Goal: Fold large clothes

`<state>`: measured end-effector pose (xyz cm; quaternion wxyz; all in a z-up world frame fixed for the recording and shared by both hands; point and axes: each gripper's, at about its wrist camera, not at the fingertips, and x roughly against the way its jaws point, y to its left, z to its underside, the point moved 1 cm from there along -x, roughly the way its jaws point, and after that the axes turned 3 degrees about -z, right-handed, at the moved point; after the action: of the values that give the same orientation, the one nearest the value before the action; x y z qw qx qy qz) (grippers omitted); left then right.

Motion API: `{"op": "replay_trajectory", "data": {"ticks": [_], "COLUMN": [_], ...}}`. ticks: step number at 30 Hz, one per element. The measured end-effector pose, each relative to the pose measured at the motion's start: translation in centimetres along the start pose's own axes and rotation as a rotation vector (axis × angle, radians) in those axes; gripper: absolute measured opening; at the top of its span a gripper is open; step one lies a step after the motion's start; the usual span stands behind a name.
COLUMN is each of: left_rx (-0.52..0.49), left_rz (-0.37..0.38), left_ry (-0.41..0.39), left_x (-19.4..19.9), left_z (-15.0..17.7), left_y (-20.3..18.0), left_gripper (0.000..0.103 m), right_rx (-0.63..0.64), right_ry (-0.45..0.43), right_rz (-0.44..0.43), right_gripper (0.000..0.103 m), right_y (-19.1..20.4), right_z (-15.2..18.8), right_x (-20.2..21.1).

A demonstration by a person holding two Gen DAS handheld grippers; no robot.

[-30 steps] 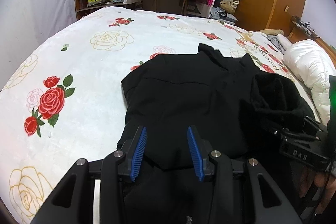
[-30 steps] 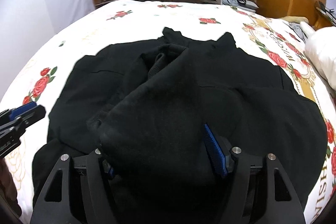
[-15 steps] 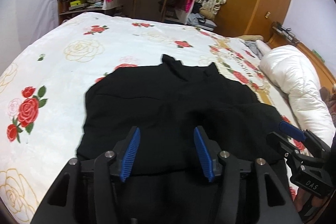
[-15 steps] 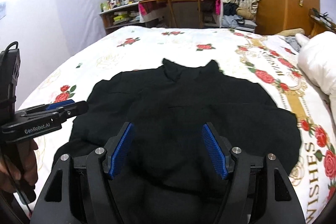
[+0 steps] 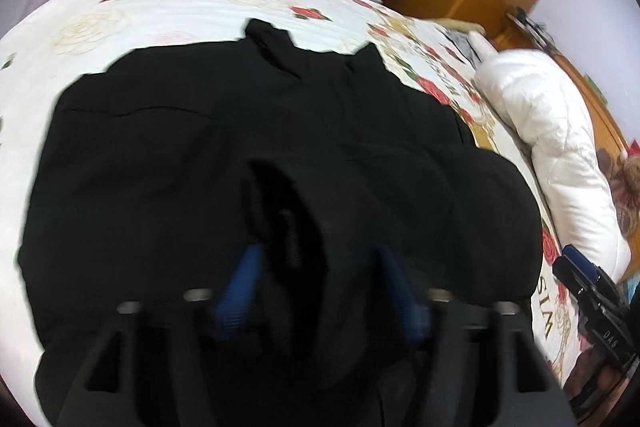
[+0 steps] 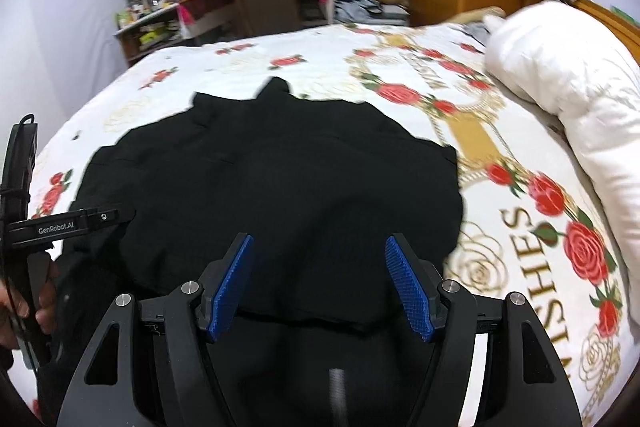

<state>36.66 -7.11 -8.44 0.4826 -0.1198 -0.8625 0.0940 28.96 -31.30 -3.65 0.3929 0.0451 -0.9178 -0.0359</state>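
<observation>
Although the left wrist view is blurred, the left gripper (image 5: 320, 291) shows a bunched fold of the black garment (image 5: 168, 155) lying between its blue pads (image 5: 240, 287), which stand fairly wide on either side of it; whether they actually pinch the cloth I cannot tell. The right gripper (image 6: 320, 287) is spread wide with nothing between its pads, hovering low above the near hem of the black garment (image 6: 280, 179). In the right wrist view the left gripper (image 6: 76, 221) sits at the garment's left edge, by the hand (image 6: 28, 307) that holds it.

Outward from the tongs, the garment lies spread on the bed (image 6: 280, 55), over the white rose-print cover, collar toward the far side. Its right side already looks doubled inward, with a rounded, thicker edge there, and the outline is roughly a compact block rather than a full spread with sleeves out. I judge the side folds partly done, with the left sleeve or flank now being handled. What seems left is laying that bunch flat across the body, then folding hem to collar. A white duvet (image 6: 572, 99) lies along the right of the bed, well apart from the garment.
</observation>
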Motion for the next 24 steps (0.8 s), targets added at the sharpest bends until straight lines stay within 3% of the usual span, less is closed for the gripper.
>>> {"op": "replay_trajectory", "data": {"ticks": [1, 3, 6, 10, 13, 16, 18, 20, 22, 24], "left_rx": [-0.029, -0.103, -0.162, -0.150, -0.115, -0.058, -0.030, -0.011, 0.008, 0.008], "left_rz": [-0.017, -0.070, -0.126, -0.163, -0.192, -0.185, -0.180, -0.181, -0.174, -0.211], "left_ry": [0.009, -0.024, -0.114, -0.171, -0.177, -0.131, -0.084, -0.071, -0.088, -0.112], "left_x": [-0.3, 0.4, 2.9, 5.1, 5.3, 3.5, 2.0, 1.5, 2.3, 3.7], "left_z": [0.1, 0.0, -0.8, -2.2, -2.6, -2.3, -1.2, -0.5, -0.2, -0.3], "left_y": [-0.6, -2.0, -2.9, -1.4, 0.6, 2.7, 3.8, 4.7, 5.4, 6.3], "left_gripper": [0.012, 0.008, 0.008, 0.008, 0.008, 0.008, 0.009, 0.013, 0.017, 0.017], "right_rx": [-0.010, -0.023, -0.030, -0.044, -0.058, -0.056, -0.069, -0.078, -0.091, -0.092], "right_ry": [0.005, 0.011, 0.009, -0.015, -0.032, -0.037, -0.015, 0.063, 0.149, 0.155], "right_rz": [0.011, 0.031, 0.055, 0.070, 0.070, 0.070, 0.052, 0.037, 0.030, 0.031], "right_gripper": [0.068, 0.068, 0.068, 0.068, 0.068, 0.068, 0.064, 0.053, 0.053, 0.053], "right_y": [-0.6, -1.5, -2.6, -3.5, -4.1, -4.2, -4.3, -4.6, -5.2, -5.6], "right_z": [0.1, 0.3, 0.3, -0.7, -1.4, -2.1, -2.3, -1.8, -0.5, 0.1], "right_x": [-0.1, -0.2, -0.2, -0.3, -0.8, -2.1, -3.8, -6.4, -9.1, -9.3]}}
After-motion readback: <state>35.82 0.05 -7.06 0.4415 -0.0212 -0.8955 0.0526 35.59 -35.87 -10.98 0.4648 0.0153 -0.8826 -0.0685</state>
